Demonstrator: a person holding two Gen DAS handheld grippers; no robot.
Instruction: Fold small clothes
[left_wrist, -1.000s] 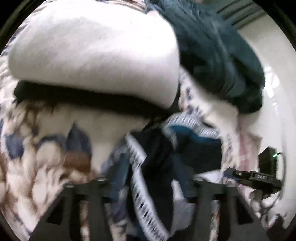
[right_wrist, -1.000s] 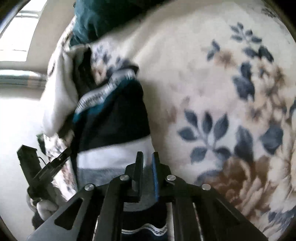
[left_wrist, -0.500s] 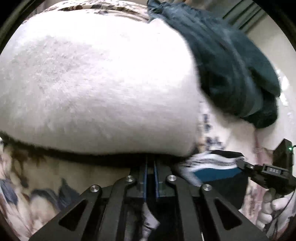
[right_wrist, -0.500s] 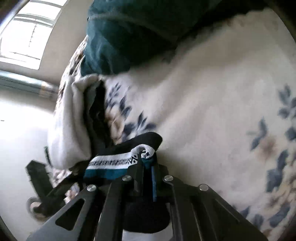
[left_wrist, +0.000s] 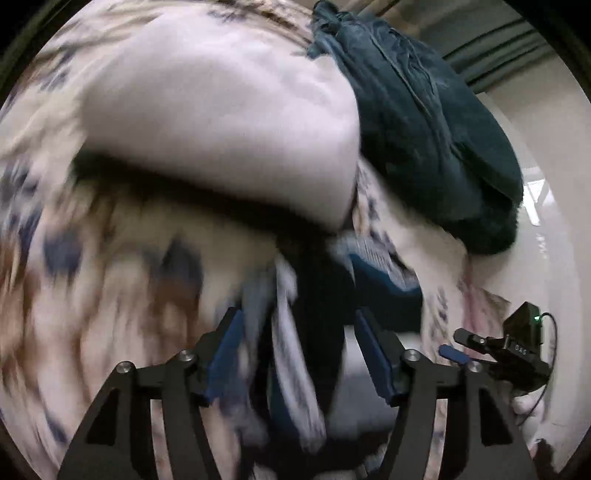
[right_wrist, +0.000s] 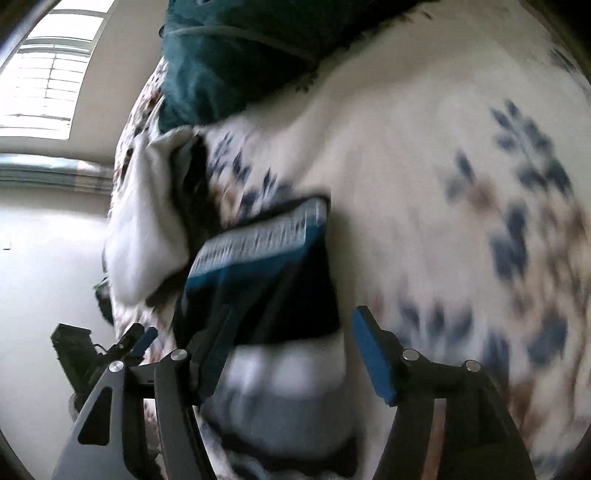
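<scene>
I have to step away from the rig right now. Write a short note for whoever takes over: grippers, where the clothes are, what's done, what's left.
Left gripper: fingers apart and opening, gripping nothing; the small dark garment lies under them.
Right gripper: fingers also opening, pads off the cloth.
The garment, dark with a patterned white band and a teal stripe, lies on the floral blanket, beside the white folded blanket and teal bundle.
Done: garment set down and released, apparently doubled over.
Left: check the fold through the blur, tidy or finish.
</scene>
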